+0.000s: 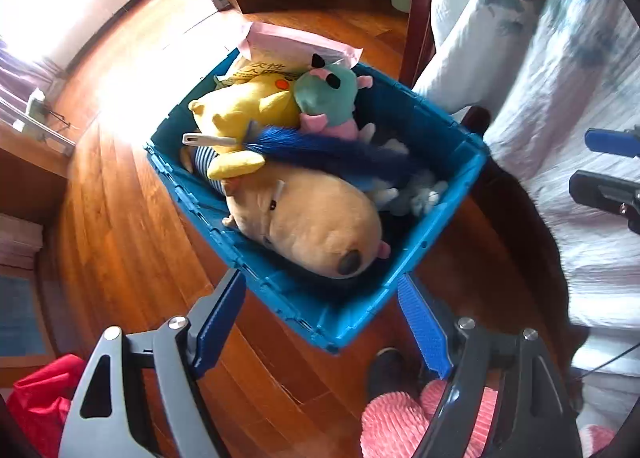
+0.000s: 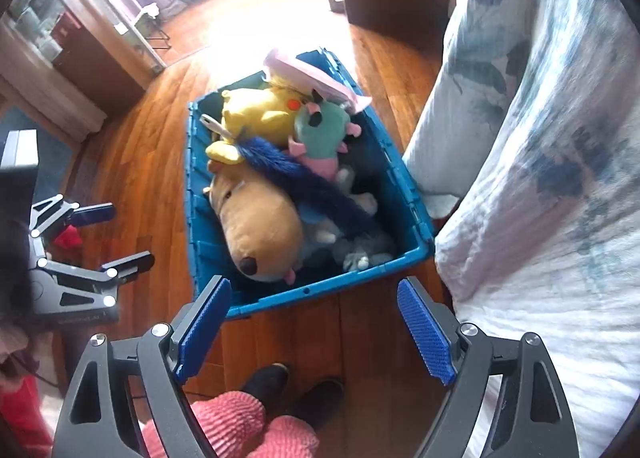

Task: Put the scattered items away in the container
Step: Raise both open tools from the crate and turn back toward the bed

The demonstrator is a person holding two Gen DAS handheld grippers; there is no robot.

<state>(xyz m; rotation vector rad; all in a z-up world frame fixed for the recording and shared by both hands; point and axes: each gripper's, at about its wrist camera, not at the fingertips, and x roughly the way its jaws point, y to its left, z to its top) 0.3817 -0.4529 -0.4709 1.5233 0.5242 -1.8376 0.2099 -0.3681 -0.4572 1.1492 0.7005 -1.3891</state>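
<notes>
Jaws spread wide on both, left gripper (image 1: 320,322) and right gripper (image 2: 316,326), nothing held, hovering over the floor (image 1: 120,226). Blue crate (image 2: 404,186) at 12 o'clock of each, packed: tan dog plush (image 1: 316,222), yellow plush (image 1: 248,102), green plush (image 2: 322,130), blue feather duster (image 1: 328,152). Bed (image 2: 540,178) at 3 o'clock, touching the crate.
</notes>
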